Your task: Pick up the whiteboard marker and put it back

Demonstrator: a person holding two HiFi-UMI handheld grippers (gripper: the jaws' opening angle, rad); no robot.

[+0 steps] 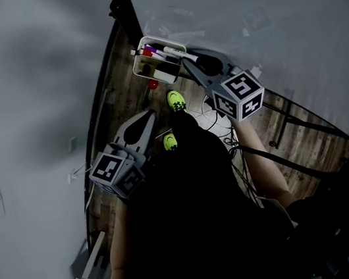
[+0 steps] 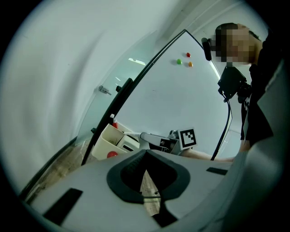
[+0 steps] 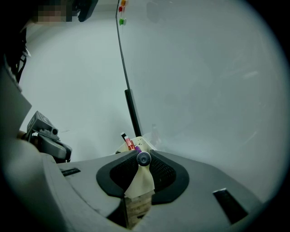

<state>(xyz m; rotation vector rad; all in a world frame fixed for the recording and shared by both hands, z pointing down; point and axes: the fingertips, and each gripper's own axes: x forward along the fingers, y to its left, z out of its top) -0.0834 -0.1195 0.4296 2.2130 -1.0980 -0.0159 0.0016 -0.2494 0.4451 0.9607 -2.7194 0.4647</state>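
Clearly the right tool [image 3: 143, 159] is clamped on the whiteboard marker [image 3: 143, 158]: in the right gripper view the marker's round end sits pinched between the two dark jaw tips, pointing back at the camera. From the head view the marker's pale barrel runs out past the jaws and reaches over the near edge of the white holder [image 1: 140, 53], which hangs at the foot of the whiteboard [image 2: 181, 99]. Whether the marker's far end already touches the holder is hard to tell from this angle. Other markers stand inside the holder, a red one [image 3: 129, 144] and a purple one [image 3: 137, 148] among them, and a red magnet [image 1: 153, 84] shows on its side.

The left tool [image 2: 146, 153] is closed with nothing in it; its jaw tips meet in a point in the left gripper view, with only the wooden floor [image 2: 149, 190] seen beyond them. It hangs low and well apart from the holder, to the left of the person's bright green shoes [image 1: 175, 100]. Higher on the whiteboard sit a green magnet [image 2: 179, 61] and an orange magnet [image 2: 190, 64], side by side.
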